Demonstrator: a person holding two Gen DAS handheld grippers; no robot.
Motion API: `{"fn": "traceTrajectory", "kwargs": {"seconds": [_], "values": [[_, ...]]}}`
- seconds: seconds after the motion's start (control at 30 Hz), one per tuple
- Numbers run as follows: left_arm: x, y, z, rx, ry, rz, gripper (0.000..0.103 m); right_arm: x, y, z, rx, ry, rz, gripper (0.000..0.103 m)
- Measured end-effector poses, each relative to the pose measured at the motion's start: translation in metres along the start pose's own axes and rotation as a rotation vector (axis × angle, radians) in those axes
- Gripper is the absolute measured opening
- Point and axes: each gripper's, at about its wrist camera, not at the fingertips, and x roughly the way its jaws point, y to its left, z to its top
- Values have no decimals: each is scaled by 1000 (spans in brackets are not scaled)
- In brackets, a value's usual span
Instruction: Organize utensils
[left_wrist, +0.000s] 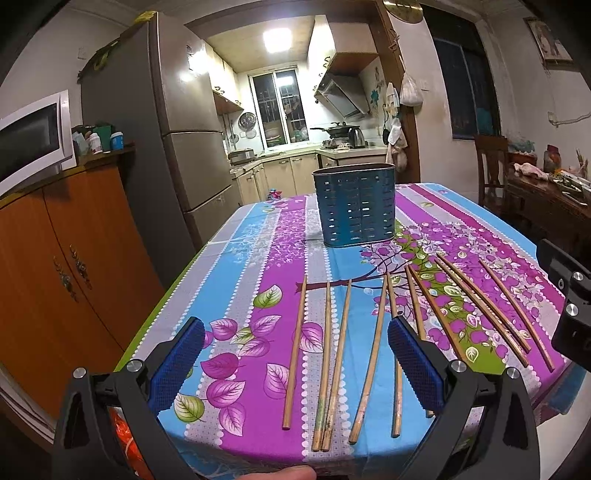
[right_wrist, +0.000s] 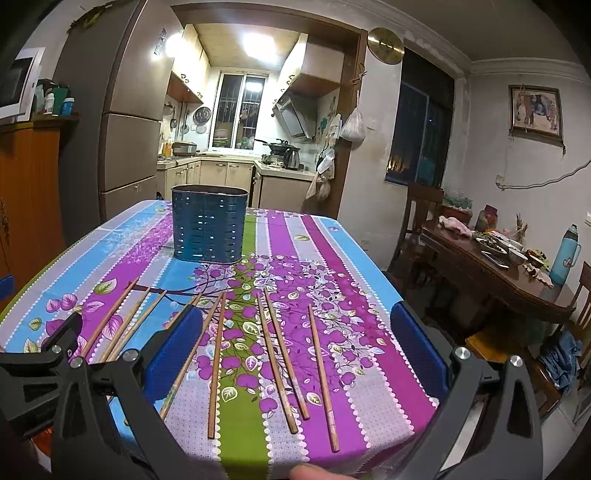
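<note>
Several wooden chopsticks (left_wrist: 294, 354) (right_wrist: 322, 376) lie side by side along the near edge of a table with a purple, blue and green flowered cloth (left_wrist: 258, 258) (right_wrist: 354, 288). A blue perforated utensil holder (left_wrist: 354, 205) (right_wrist: 208, 223) stands upright farther back at the table's middle. My left gripper (left_wrist: 295, 350) hovers open above the left group of chopsticks, nothing between its blue pads. My right gripper (right_wrist: 295, 343) hovers open above the right group, also holding nothing. In the left wrist view the right gripper's black body (left_wrist: 572, 306) shows at the right edge.
An orange wooden cabinet (left_wrist: 55, 277) with a microwave (left_wrist: 29, 136) stands left of the table, a fridge (left_wrist: 166, 129) behind it. A dark dining table (right_wrist: 498, 273) with dishes, a thermos (right_wrist: 565, 254) and chairs stands to the right. The kitchen lies beyond.
</note>
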Motion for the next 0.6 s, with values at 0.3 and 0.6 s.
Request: {"fn": "traceTrajectory", "kwargs": {"seconds": [0.3,0.6], "values": [[1,-2,0,7,3,1,99,3,2,1,-2,1,2,98],[-1,10,1,20,-23,33,99,1,-11,4,16,-28,-3,98]]}}
